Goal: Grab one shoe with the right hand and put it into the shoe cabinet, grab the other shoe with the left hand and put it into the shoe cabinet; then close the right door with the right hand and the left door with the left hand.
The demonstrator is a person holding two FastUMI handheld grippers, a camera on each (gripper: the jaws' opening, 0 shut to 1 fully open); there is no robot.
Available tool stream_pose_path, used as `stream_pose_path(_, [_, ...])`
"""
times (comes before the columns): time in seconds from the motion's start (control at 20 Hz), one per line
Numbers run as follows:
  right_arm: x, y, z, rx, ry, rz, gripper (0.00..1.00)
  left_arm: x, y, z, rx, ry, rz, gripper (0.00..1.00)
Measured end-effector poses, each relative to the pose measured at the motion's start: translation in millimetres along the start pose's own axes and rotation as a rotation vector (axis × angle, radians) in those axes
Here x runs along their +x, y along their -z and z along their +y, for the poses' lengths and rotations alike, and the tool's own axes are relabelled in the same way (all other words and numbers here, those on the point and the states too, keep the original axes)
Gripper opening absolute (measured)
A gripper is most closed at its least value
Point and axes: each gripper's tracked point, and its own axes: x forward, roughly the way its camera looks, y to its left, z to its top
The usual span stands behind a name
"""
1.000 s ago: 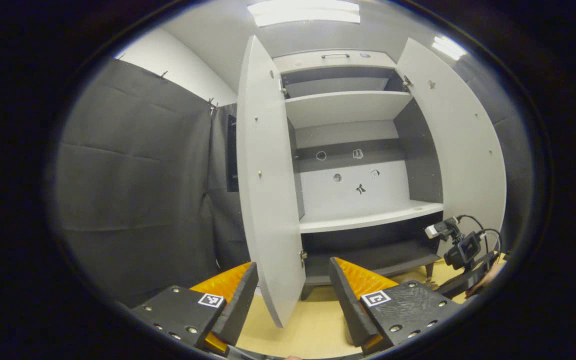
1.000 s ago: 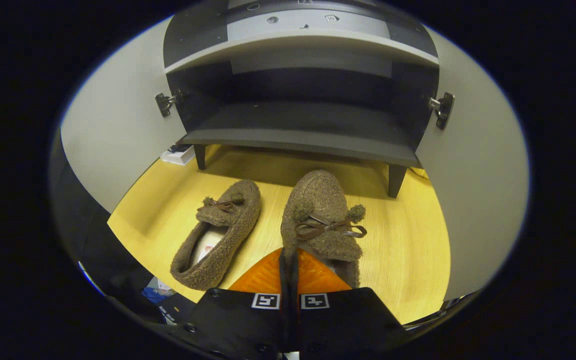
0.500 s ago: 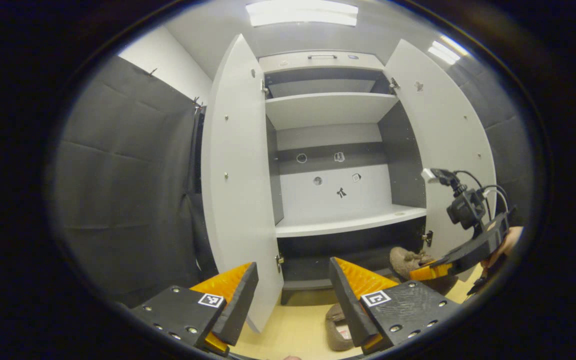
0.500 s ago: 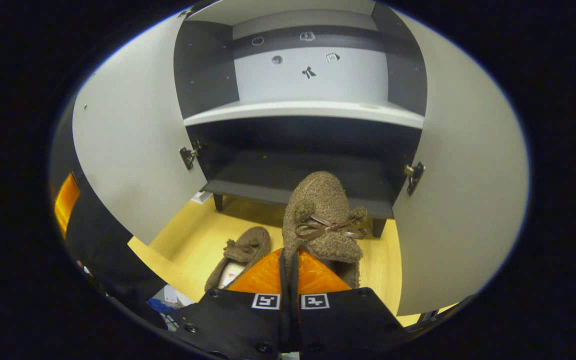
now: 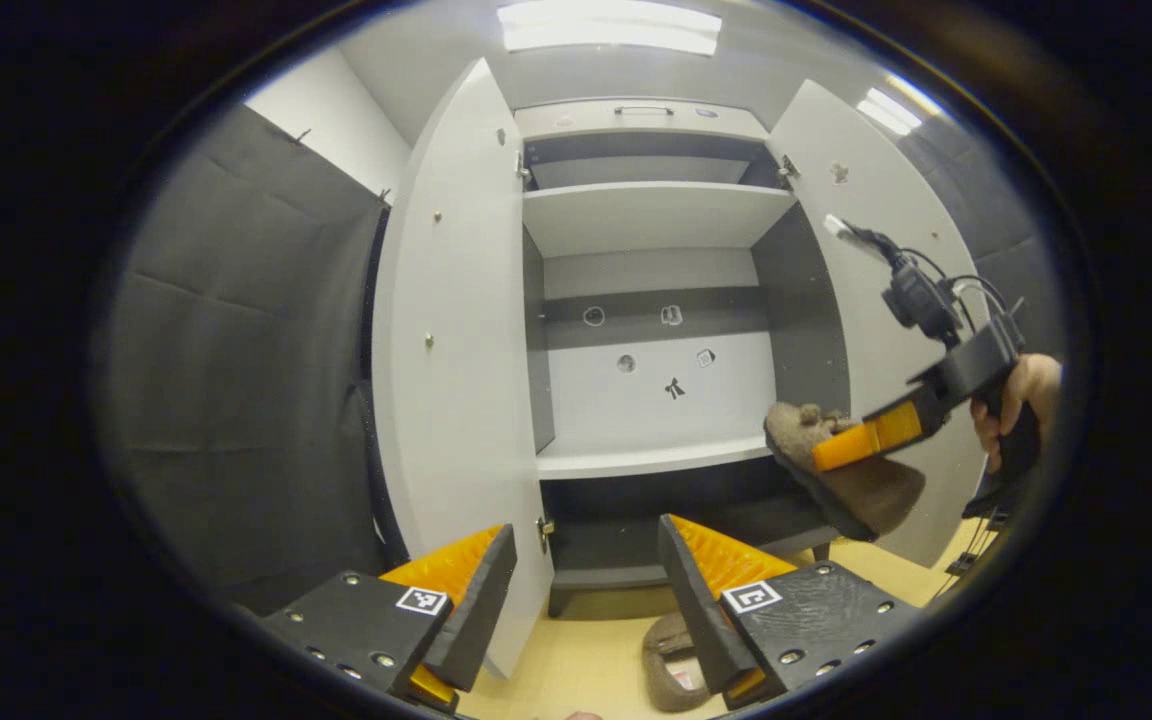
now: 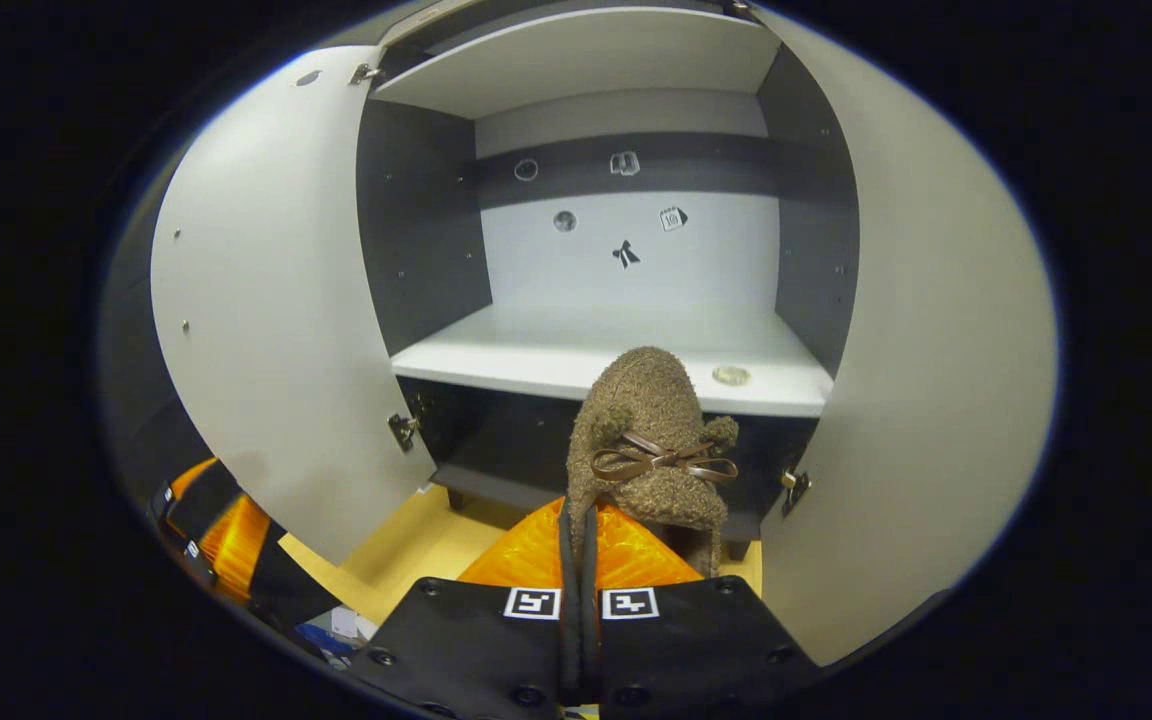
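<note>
Left gripper view: the left gripper (image 5: 586,590) hangs low before the shoe cabinet (image 5: 651,215), its fingers spread wide with nothing between them. Both doors, the left door (image 5: 456,350) and the right door (image 5: 886,250), stand open. The second slipper (image 5: 666,665) lies on the yellow floor (image 5: 586,660) just below, partly hidden by a finger. Farther off, the right gripper (image 5: 851,445), held by a hand (image 5: 1021,395), carries a fuzzy brown slipper (image 5: 851,485) in the air near the white shelf (image 5: 651,460).

Right gripper view: the right gripper (image 6: 576,560) is pressed nearly together, pinching the slipper (image 6: 648,435) by its heel rim, toe pointing at the shelf (image 6: 556,355). The slipper looks light and soft, its fleece likely to yield and sag, so a hold on the firmer rim at the heel or side of the opening seems best. Its bow (image 6: 661,460) is too flimsy to hold.
</note>
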Motion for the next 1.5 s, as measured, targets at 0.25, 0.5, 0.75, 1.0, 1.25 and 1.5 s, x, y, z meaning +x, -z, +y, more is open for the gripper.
stream_pose_path(0.25, [19.1, -58.8, -9.7, 0.024, 0.012, -0.075, 0.01, 14.8, 7.8, -2.3, -0.031, 0.026, -0.002, 0.83])
stream_pose_path(0.5, [49.7, -106.3, -27.1, 0.039, 0.037, -0.103, 0.01, 25.2, 21.7, -0.9, -0.059, 0.046, 0.019, 0.83])
stream_pose_path(0.75, [100.2, -138.7, -53.6, 0.051, 0.095, -0.084, 0.01, 35.1, 32.0, -0.4, -0.072, 0.066, 0.031, 0.84])
stream_pose_path(1.0, [148.4, -144.2, -66.7, 0.013, 0.139, -0.028, 0.01, 45.1, 39.7, 0.3, -0.084, 0.079, 0.038, 0.83])
stream_pose_path(1.25, [169.1, -142.9, -68.9, 0.027, 0.175, -0.028, 0.18, 51.9, 44.6, 3.7, -0.088, 0.081, 0.048, 0.83])
stream_pose_path(1.5, [146.1, -147.3, -63.1, 0.038, 0.168, -0.103, 0.91, 54.5, 51.9, 4.8, -0.081, 0.079, 0.067, 0.83])
